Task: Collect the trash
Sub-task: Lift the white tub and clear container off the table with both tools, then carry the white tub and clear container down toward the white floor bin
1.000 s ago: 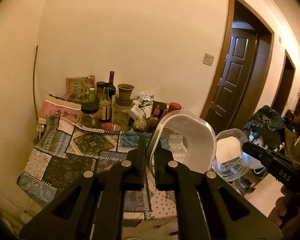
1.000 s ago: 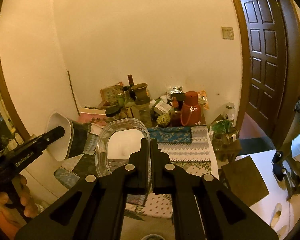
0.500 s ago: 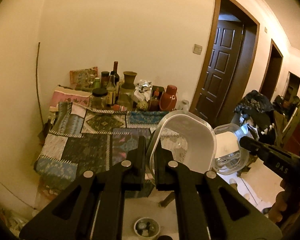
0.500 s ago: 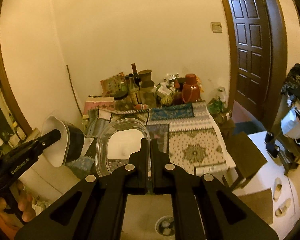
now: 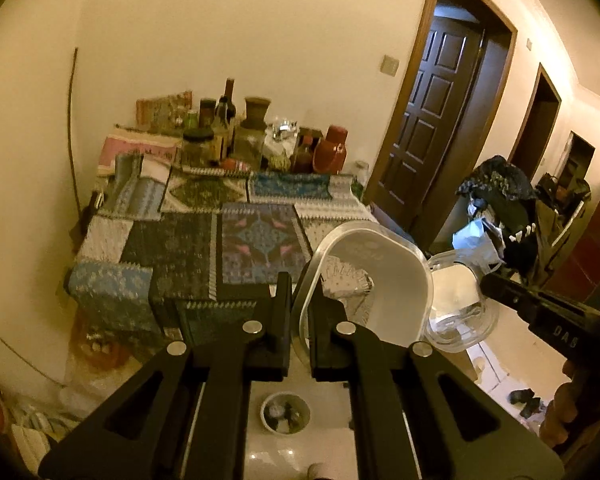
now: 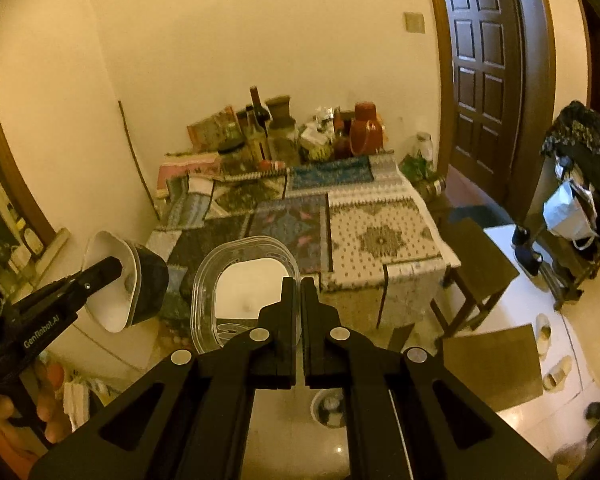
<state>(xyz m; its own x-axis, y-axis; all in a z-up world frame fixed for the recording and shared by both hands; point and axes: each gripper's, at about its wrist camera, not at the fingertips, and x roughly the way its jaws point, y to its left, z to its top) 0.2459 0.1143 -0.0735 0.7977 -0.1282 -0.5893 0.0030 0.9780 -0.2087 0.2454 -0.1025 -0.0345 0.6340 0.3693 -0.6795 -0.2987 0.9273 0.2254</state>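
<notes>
Left tool (image 5: 299,322) pinches the rim of a white-lined dark plastic tub (image 5: 374,280); right tool (image 6: 300,312) pinches a clear plastic lid (image 6: 246,292). Both held above open floor, beyond the patchwork-covered table (image 5: 204,236) edge. Round bin (image 5: 286,414) below.

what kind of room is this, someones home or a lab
Most likely a lived-in home, perhaps a hallway or dining corner. A table under a patchwork patterned cloth carries glass bottles and jars against the wall, dark panelled wooden doors open off it, and slippers lie on the tiled floor.
</notes>
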